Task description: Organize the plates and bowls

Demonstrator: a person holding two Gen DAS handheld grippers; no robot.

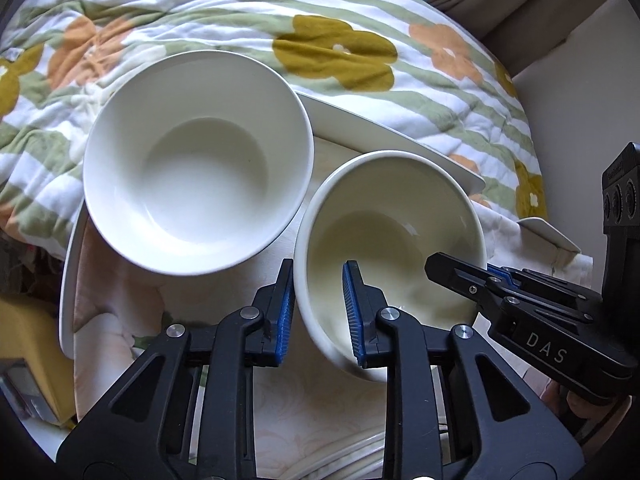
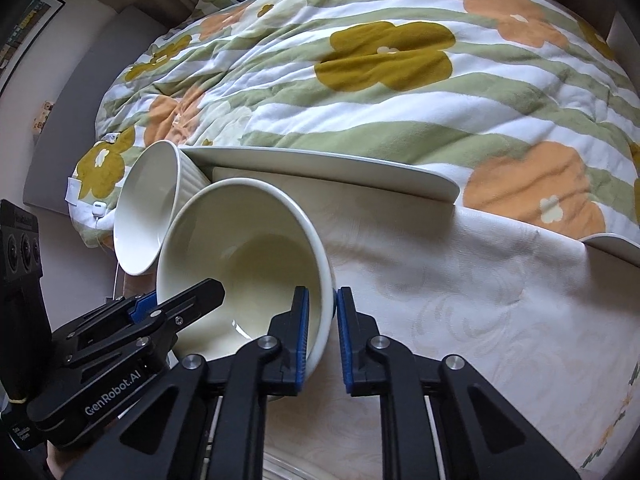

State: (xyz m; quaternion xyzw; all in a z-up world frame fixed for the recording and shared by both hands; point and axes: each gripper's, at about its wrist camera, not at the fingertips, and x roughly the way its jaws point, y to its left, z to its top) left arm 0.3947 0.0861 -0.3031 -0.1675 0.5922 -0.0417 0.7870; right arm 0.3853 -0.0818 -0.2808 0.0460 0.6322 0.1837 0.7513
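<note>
A smaller cream bowl [image 1: 394, 228] [image 2: 248, 248] sits on a pale patterned cloth [image 2: 460, 300], and both grippers hold its rim. My left gripper [image 1: 318, 312] is shut on the bowl's left wall, one blue pad outside and one inside. My right gripper [image 2: 323, 332] is shut on the opposite wall in the same way. Each gripper also shows in the other's view: the right gripper [image 1: 466, 270] and the left gripper [image 2: 180, 300]. A larger white bowl [image 1: 198, 164] [image 2: 148, 208] with ribbed sides stands just beyond, touching the cream bowl.
A long white plate [image 1: 400, 140] [image 2: 320, 168] lies behind the bowls, against a flowered quilt [image 1: 280, 20] [image 2: 400, 92]. Another plate edge [image 1: 548, 232] [image 2: 612, 246] shows at the right. A yellow object [image 1: 32, 340] is at the left. White rims [image 1: 340, 460] lie below the grippers.
</note>
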